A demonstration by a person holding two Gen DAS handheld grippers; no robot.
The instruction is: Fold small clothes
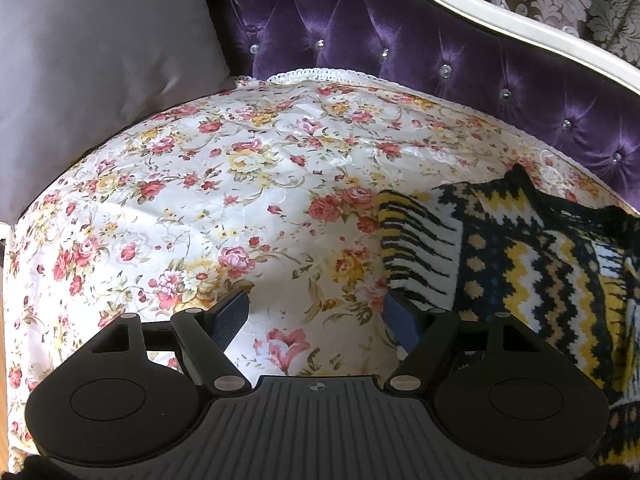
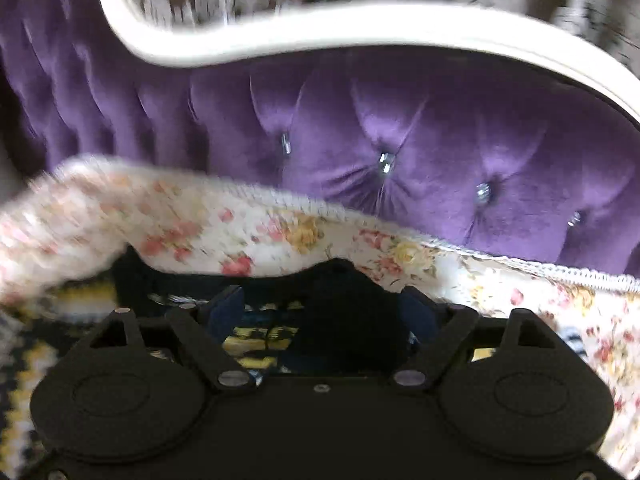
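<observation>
A small knitted sweater (image 1: 532, 264) in black, yellow and white zigzag lies on the floral seat cover (image 1: 240, 184), at the right of the left wrist view. My left gripper (image 1: 316, 316) is open and empty over the cover, its right finger at the sweater's striped cuff. In the blurred right wrist view my right gripper (image 2: 320, 312) is open just above the sweater (image 2: 260, 340), whose dark part lies between the fingers. I cannot tell whether the fingers touch it.
A grey cushion (image 1: 92, 64) leans at the back left. The purple tufted sofa back (image 1: 400, 32) with a white frame (image 2: 360, 28) rises right behind the seat. The floral cover has a lace edge (image 2: 520, 264).
</observation>
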